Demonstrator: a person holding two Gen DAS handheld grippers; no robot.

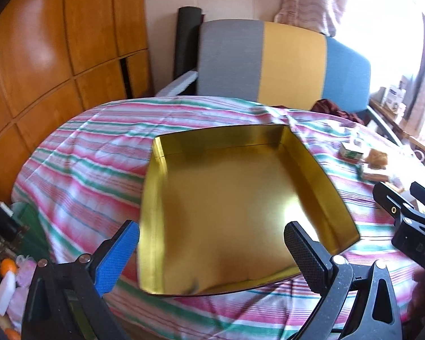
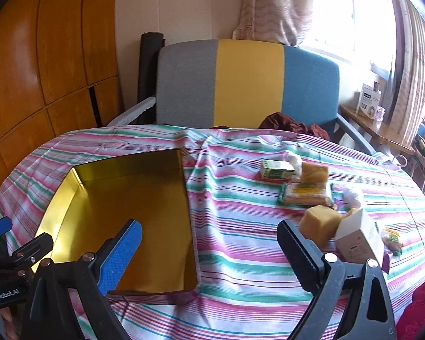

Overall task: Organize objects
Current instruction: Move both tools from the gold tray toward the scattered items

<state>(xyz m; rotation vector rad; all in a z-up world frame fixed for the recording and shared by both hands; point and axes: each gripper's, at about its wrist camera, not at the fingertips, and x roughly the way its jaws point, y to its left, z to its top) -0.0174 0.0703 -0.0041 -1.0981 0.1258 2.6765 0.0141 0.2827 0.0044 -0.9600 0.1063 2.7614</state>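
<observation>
An empty gold tin box (image 1: 232, 198) (image 2: 133, 206) lies open on the striped tablecloth (image 2: 240, 240). My left gripper (image 1: 212, 252) hovers over the box's near side, open, nothing between its fingers. My right gripper (image 2: 209, 252) hangs open over the cloth just right of the box. To its right lies a cluster of snacks: a small green carton (image 2: 276, 170), a wrapped bun (image 2: 314, 173), a flat yellow cracker packet (image 2: 307, 194), a tan block (image 2: 320, 225) and a beige box (image 2: 359, 238). The carton (image 1: 351, 151) shows in the left wrist view too.
A grey, yellow and blue chair (image 2: 246, 85) stands behind the table with dark red cloth (image 2: 291, 127) on its seat. Wooden cabinets (image 2: 42, 70) fill the left. A side desk with boxes (image 2: 368, 104) stands under the window at right. Clutter lies on the floor (image 1: 8, 280) at left.
</observation>
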